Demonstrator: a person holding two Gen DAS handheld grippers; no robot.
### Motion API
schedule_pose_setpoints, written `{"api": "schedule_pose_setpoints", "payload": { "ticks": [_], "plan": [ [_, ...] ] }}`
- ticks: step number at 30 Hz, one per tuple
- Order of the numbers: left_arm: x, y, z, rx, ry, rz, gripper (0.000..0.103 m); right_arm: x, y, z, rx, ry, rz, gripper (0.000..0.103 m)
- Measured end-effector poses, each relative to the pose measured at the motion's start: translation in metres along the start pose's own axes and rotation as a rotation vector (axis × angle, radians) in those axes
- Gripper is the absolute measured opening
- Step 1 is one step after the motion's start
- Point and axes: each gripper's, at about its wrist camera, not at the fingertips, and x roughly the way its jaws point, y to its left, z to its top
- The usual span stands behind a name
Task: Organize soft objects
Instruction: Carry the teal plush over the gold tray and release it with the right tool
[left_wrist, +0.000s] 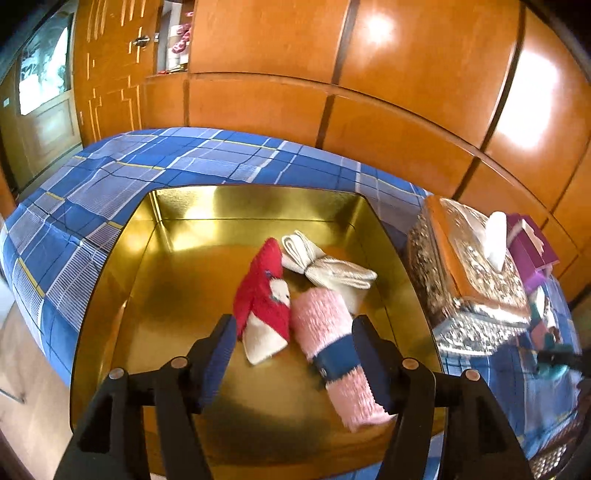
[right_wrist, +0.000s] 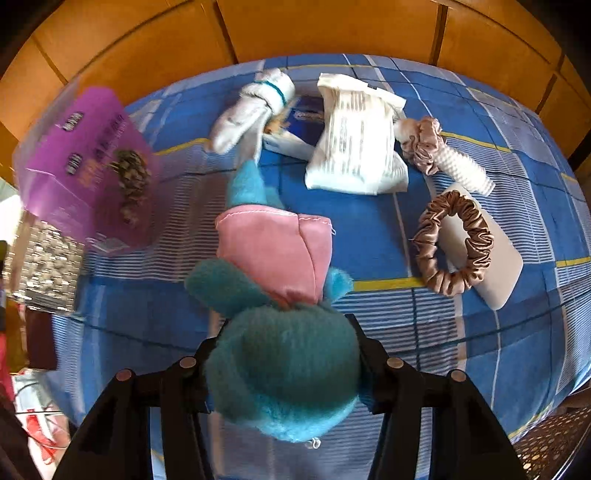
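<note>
My left tool (left_wrist: 293, 354) hangs wide open, empty, over the gold tin (left_wrist: 110, 280) holding three socks. Right tool (right_wrist: 284, 365) is clamped on the teal plush toy (right_wrist: 284, 354) above the bed (right_wrist: 369, 229), so I'd guess carrying it to the tin comes next.

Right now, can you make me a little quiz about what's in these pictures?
1. True or false: the gold tin holds three sock bundles.
2. What is the right tool gripping? A) the teal plush toy B) the brown scrunchie C) the white packet
3. Fill in: the left tool hangs open over the ____ sock.

Key: 1 true: red sock, cream socks and pink. 2 A. 3 pink.
</note>
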Motion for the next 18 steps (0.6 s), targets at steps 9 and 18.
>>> {"api": "schedule_pose_setpoints", "payload": {
  "ticks": [9,18],
  "plan": [
    [-0.011,-0.004,-0.005,0.015,-0.01,-0.021,0.065,-0.061,0.026,0.063,-0.004,-0.111,0.069,0.055],
    [-0.025,-0.005,-0.004,0.034,-0.039,-0.023,0.068,-0.099,0.126,0.152,-0.125,-0.269,0.129,0.055]
  ]
}}
